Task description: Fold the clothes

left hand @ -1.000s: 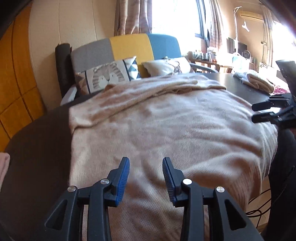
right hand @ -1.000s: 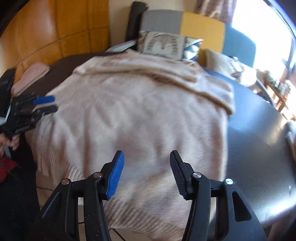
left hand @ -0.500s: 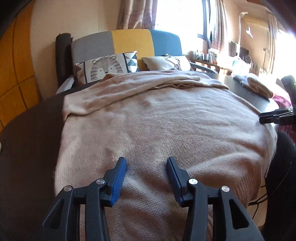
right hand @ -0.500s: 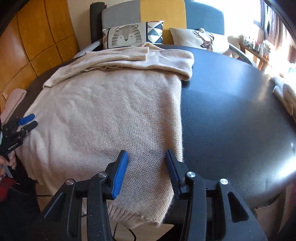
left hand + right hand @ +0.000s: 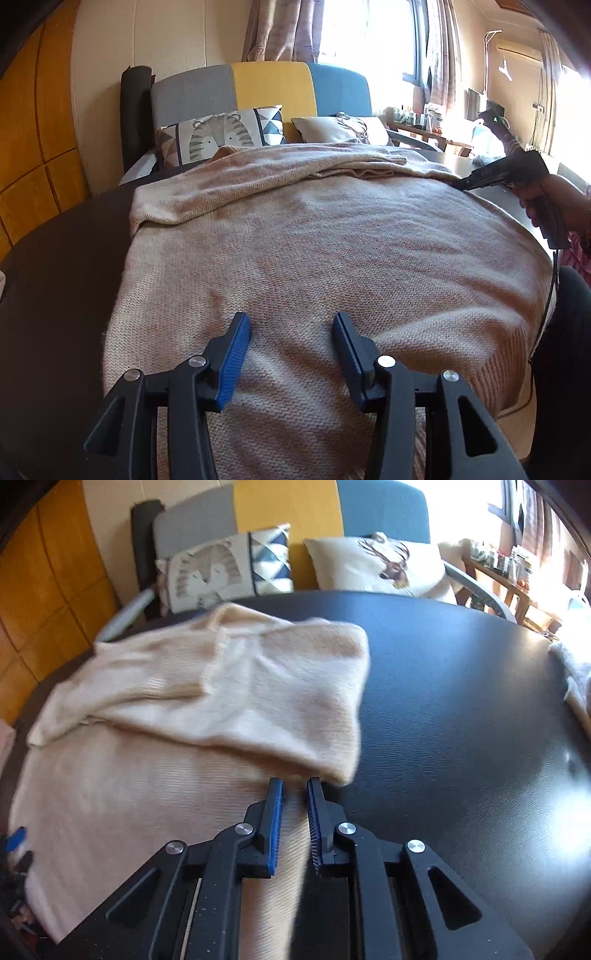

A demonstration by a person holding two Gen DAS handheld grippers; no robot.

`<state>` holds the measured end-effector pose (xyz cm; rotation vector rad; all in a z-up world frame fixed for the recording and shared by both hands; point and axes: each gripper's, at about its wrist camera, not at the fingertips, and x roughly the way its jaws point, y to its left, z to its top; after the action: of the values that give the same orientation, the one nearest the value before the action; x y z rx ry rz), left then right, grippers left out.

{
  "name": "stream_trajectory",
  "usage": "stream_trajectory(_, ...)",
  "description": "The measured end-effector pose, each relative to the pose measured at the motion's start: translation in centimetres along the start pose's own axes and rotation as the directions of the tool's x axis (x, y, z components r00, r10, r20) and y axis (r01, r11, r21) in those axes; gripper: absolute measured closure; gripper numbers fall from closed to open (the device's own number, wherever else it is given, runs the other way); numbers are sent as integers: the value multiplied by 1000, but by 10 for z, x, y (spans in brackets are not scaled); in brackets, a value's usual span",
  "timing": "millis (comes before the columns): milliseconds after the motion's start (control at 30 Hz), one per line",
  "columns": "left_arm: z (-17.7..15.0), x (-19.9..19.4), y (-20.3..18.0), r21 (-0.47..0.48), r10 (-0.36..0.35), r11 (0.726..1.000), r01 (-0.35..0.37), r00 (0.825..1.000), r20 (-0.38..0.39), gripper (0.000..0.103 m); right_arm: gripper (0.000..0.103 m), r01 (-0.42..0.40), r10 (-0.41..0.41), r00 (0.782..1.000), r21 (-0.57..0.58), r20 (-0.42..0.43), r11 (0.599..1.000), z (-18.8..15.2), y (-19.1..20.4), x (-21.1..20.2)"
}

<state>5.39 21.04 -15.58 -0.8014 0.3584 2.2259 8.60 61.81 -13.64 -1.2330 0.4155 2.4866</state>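
The right gripper (image 5: 294, 784) has swept from the near hem to the beige sweater's (image 5: 325, 251) right edge on the dark table (image 5: 461, 709), jaws closing around it; left gripper (image 5: 291, 325) hovers apart.

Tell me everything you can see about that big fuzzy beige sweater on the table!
The beige knitted sweater looks soft and woolly, with a ribbed hem at the near edge. It lies spread flat on the dark round table, its sleeves folded across the far end. Its near edge hangs over the table's rim. The right gripper is closing at the sweater's right edge with fabric between its fingers. The left gripper is open just above the near part; whether it touches is unclear.
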Motion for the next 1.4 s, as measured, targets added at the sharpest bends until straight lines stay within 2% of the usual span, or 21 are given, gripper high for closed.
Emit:
stream_trajectory(33,0,0,0,0,0,1000,0,1000,1,55,93,-5,5,1000,19,2,1000,-1,-6,2)
stream_trajectory(133,-1,0,0,-6,-1,1000,1,1000,7,54,93,-10,10,1000,41,12,999,-2,-13,2)
stream_trajectory(267,-2,-1,-1,-10,3,1000,-3,1000,16,54,90,19,-19,1000,67,0,998,-2,-8,-5)
stream_trajectory(333,-2,-2,0,-18,4,1000,-4,1000,21,54,88,-2,-1,1000,81,32,997,-5,3,-24)
stream_trajectory(400,-1,-3,0,-26,9,1000,-8,1000,27,54,88,-35,33,997,26,73,999,-11,28,-46)
stream_trajectory(500,6,-6,0,-38,-1,999,3,999,32,54,88,-167,168,984,-34,51,985,-24,72,-56)
stream_trajectory(633,32,-13,15,-87,-16,996,25,995,97,54,89,-261,265,964,-119,24,958,-34,123,-45)
stream_trajectory(700,50,-4,31,-133,18,991,-6,996,90,54,89,-296,302,953,-163,18,941,-32,148,-39)
stream_trajectory(767,64,17,52,-189,51,981,-46,998,26,54,89,-298,314,949,-224,39,928,-23,173,-38)
stream_trajectory(800,70,29,64,-222,57,973,-59,998,-18,54,89,-286,308,950,-251,52,925,-16,185,-37)
stream_trajectory(867,79,56,89,-334,-4,942,-38,992,-124,56,89,-240,275,958,-296,81,924,3,204,-31)
stream_trajectory(900,82,63,98,-378,-32,925,-22,990,-135,57,89,-206,248,964,-314,97,927,14,212,-26)
stream_trajectory(1033,94,71,111,-391,-25,920,-33,989,-144,57,89,-76,117,985,-286,130,955,50,206,9)
stream_trajectory(1200,99,80,118,-353,-17,935,-37,989,-148,57,92,-35,58,992,-199,112,979,55,176,45)
stream_trajectory(1333,103,85,129,-374,21,925,-71,990,-137,57,92,-5,33,991,-208,131,978,51,178,44)
stream_trajectory(1400,100,87,135,-399,23,914,-75,991,-135,57,92,-24,53,990,-211,130,977,49,176,43)
